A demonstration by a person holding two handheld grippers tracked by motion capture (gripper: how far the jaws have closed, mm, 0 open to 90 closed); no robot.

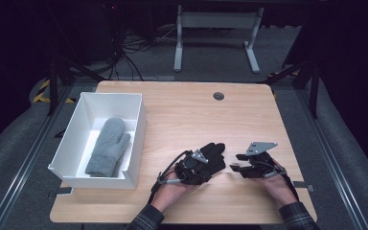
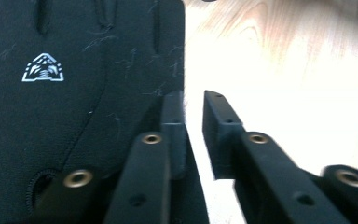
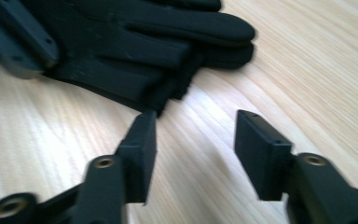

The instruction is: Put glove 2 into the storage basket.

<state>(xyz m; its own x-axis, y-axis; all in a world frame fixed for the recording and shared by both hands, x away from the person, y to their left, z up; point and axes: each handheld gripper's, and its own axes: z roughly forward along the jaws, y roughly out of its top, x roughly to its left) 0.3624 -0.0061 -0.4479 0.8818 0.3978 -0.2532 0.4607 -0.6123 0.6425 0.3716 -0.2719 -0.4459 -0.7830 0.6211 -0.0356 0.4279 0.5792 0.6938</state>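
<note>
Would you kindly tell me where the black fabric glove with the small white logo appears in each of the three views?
High view: the black fabric glove lies on the wooden table, low centre, partly under the left gripper.
Left gripper view: it covers the left half, white logo at upper left.
Right gripper view: its fingers spread across the top, ahead of the open right gripper.
Shared landmark: the table's pale wood grain.

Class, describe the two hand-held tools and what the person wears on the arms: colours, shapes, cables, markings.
Both tools, left tool and right tool, are black, each with two flat, blocky jaws fixed by brass-coloured rivets. The right one carries a grey three-cornered plate on top; a thin dark cable trails from the left one. The sleeves are a dark plaid.
</note>
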